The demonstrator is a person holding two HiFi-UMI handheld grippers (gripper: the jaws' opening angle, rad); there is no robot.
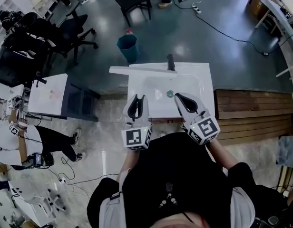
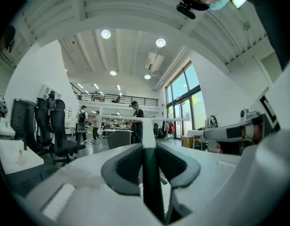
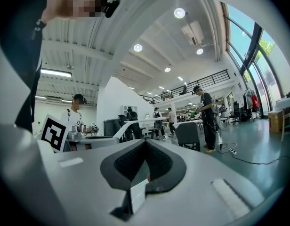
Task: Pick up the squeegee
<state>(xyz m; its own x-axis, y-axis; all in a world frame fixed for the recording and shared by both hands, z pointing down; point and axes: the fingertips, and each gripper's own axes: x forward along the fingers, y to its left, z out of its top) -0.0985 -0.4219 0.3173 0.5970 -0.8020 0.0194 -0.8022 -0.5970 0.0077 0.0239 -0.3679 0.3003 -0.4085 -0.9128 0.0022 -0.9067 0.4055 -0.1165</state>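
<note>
A white sink (image 1: 203, 80) fills the middle of the head view, with a round drain (image 1: 170, 93) in its basin and a dark tap (image 1: 170, 62) at its far edge. It stands on pale stone-like tiles. Beyond it, toward the top of the frame, the floor is glossy grey. Wooden decking (image 1: 251, 110) lies to the right of the sink. A teal bin (image 1: 128, 47) stands just above the sink, black chairs (image 1: 65, 30) are at upper left, and a white table (image 1: 47, 93) is at left. A cable runs to a power strip (image 1: 196, 9) at the top.

The left gripper (image 1: 137, 97) is clamped on the dark handle of the squeegee (image 1: 137, 70). The squeegee's long white blade lies across the sink's far left corner and juts past the sink's left edge. In the left gripper view the handle stands between the pads and rises as a white stem to the crossbar. The right gripper (image 1: 178, 95) is over the basin near the drain. Its jaws are together at the tips and hold nothing.

In the head view the white stem is lost against the white sink. I cannot tell whether the blade rests on the rim or touches the tap. The person's dark torso covers the lower middle of the frame.
</note>
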